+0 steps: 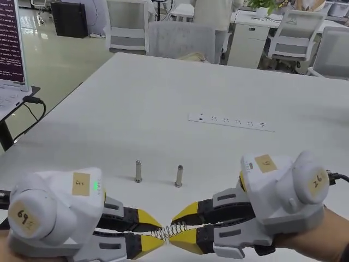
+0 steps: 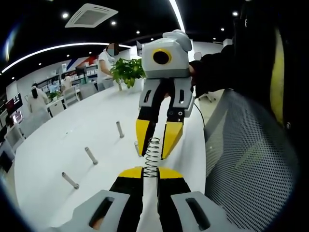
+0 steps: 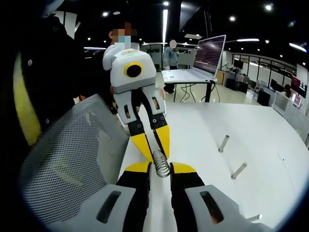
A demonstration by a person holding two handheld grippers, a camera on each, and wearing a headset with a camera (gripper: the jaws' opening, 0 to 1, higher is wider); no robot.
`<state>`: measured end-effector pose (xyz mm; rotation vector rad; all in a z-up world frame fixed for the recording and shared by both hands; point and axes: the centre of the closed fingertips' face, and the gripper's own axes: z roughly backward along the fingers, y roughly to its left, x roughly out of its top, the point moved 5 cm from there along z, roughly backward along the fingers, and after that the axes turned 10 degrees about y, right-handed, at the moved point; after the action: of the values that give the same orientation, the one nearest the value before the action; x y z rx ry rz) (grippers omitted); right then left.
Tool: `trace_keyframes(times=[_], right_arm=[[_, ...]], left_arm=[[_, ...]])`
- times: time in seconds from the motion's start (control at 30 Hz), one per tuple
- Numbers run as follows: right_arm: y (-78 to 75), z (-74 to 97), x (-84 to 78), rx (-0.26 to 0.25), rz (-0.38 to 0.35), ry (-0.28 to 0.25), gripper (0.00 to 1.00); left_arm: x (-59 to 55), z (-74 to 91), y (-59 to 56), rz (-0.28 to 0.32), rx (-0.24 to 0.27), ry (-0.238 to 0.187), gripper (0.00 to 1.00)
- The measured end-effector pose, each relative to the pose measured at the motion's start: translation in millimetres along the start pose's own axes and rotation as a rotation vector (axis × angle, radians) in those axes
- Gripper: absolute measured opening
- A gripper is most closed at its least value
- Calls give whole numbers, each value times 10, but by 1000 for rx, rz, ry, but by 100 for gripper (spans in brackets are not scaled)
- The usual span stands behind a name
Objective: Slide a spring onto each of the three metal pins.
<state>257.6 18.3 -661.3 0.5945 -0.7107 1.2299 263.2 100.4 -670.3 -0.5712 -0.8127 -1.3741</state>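
Spring (image 1: pixel 167 233) hangs level over the white desk (image 1: pixel 218 87), its long axis running left to right. One end is pinched in the nearly closed fingers (image 2: pixel 129 173) of the left gripper (image 2: pixel 145 174). The other sits between the slightly parted fingers (image 3: pixel 139 169) of the right gripper (image 3: pixel 161 169), grip unclear. Stickers read "69" (image 1: pixel 24 216) on the left gripper and "26" (image 1: pixel 318 180) on the right, and beyond them two metal pins (image 1: pixel 138 171) (image 1: pixel 179 176) stand upright.
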Motion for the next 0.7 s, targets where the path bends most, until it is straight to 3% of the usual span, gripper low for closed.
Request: trace_keyframes(times=[0.33,0.7], right_arm=[[-9,-1,6,-5,14,4,10],[-18,7,77,14,53,49,8]], left_arm=[[2,-8,1,11,1,-9,2],[3,-17,15,20,13,-16,2]])
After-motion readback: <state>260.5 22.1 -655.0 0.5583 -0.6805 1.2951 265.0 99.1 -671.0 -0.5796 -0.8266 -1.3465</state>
